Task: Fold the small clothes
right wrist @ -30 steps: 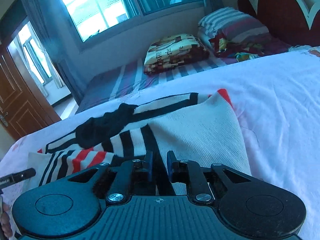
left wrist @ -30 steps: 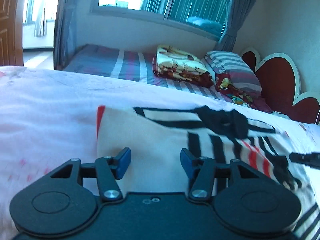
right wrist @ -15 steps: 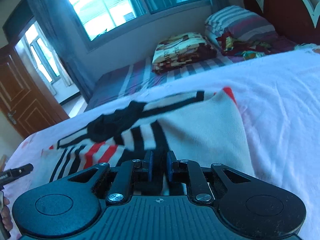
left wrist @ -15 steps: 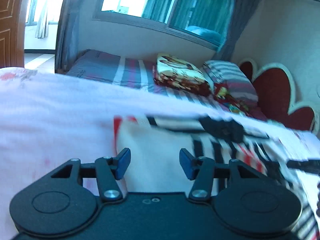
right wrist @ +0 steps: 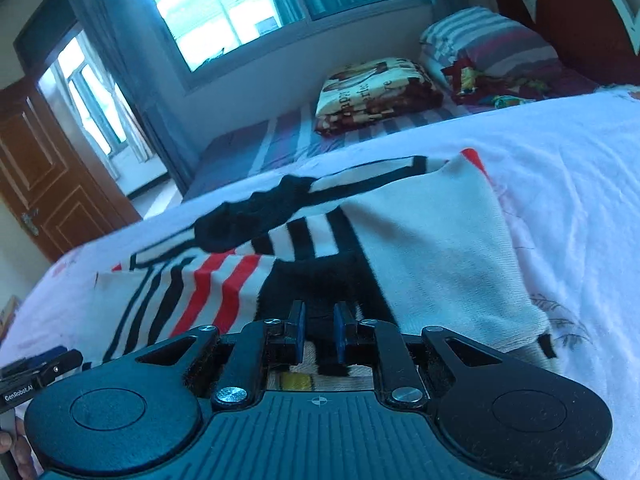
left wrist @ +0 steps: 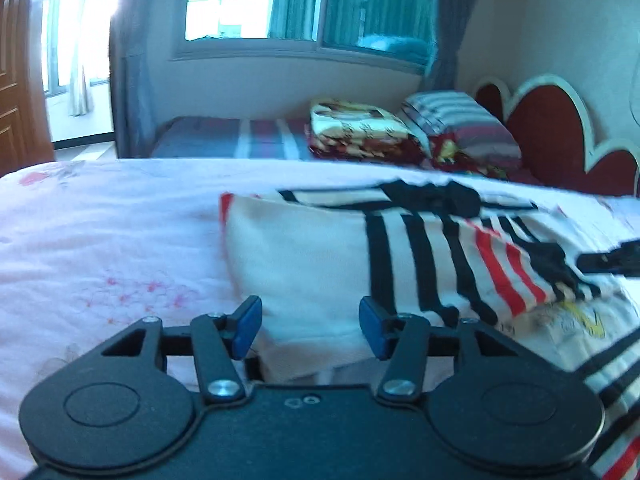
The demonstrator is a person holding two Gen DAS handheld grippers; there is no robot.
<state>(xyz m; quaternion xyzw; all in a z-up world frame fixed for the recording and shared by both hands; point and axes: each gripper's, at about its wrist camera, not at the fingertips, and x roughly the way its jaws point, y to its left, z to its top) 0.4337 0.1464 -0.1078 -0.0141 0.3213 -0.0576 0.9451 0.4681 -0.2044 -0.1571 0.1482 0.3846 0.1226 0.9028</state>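
Note:
A small white garment (left wrist: 320, 256) with black and red stripes lies partly folded on the pink bedsheet (left wrist: 100, 240). My left gripper (left wrist: 310, 326) is open, its blue pads on either side of the garment's near white edge, gripping nothing. In the right wrist view my right gripper (right wrist: 319, 332) is shut on the garment's (right wrist: 432, 248) black-striped near edge. The right gripper's tip (left wrist: 612, 258) shows at the right edge of the left wrist view. The left gripper's tip (right wrist: 36, 368) shows at the lower left of the right wrist view.
Beyond the pink bedsheet (right wrist: 580, 200) is a second bed with a striped sheet (left wrist: 248, 144), a folded patterned blanket (left wrist: 360, 128), a striped pillow (left wrist: 460, 120) and a red heart-shaped headboard (left wrist: 560, 132). A window and curtains are behind; a wooden door (right wrist: 44, 176) is to the left.
The left gripper has swung and shifted back, staying open with the garment's white edge between its pads. The right gripper stays shut on the striped edge and has tilted slightly.

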